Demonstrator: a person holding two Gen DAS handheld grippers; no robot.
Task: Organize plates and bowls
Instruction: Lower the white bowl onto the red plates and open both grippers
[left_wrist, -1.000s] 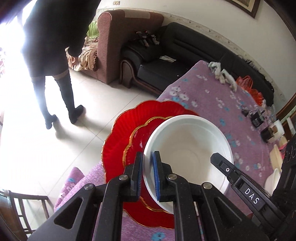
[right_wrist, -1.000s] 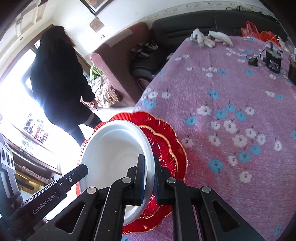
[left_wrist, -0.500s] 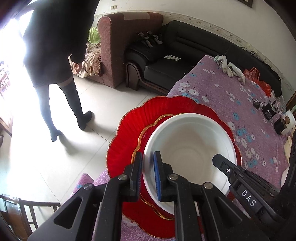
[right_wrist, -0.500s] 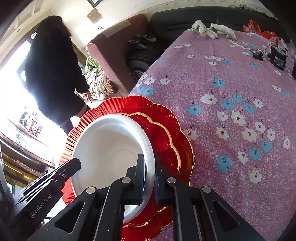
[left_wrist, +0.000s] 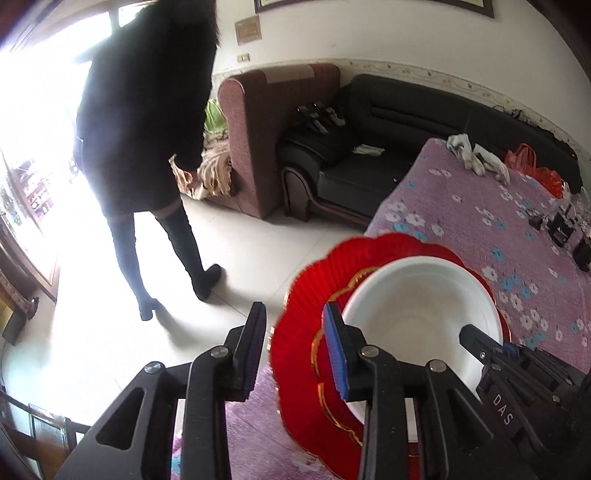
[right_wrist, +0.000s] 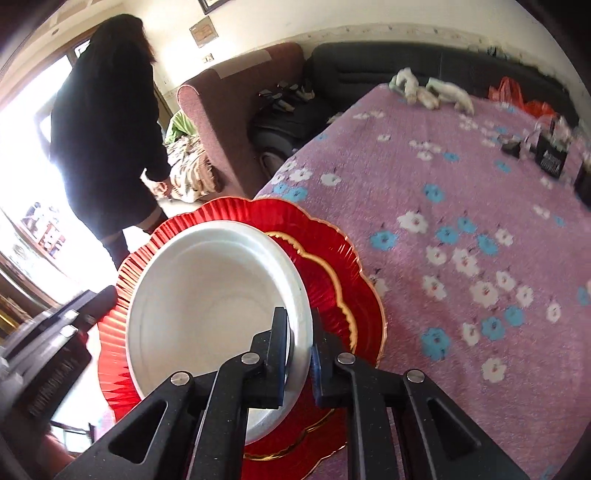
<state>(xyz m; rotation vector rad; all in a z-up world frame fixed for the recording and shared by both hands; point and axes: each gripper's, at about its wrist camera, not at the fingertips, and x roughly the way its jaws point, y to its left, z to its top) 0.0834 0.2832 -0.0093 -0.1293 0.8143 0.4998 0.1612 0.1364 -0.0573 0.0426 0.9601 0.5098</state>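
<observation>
A white bowl (left_wrist: 424, 299) sits on a small red gold-rimmed plate (left_wrist: 332, 391), stacked on a large red scalloped plate (left_wrist: 295, 354) at the table's near left corner. My left gripper (left_wrist: 295, 350) is open, drawn back to the left of the bowl, holding nothing. My right gripper (right_wrist: 299, 343) is shut on the near rim of the white bowl (right_wrist: 210, 295), which rests on the small red plate (right_wrist: 317, 273) and the large red plate (right_wrist: 236, 210).
The table has a purple floral cloth (right_wrist: 461, 229). White gloves (right_wrist: 432, 92), a red bag (right_wrist: 517, 96) and small black devices (right_wrist: 550, 155) lie at its far side. A person in black (left_wrist: 147, 129) stands on the tiled floor beside the armchair and black sofa (left_wrist: 388, 140).
My left gripper has let go of the bowl's rim, opened and pulled back to the left. My right gripper stays shut on the bowl.
</observation>
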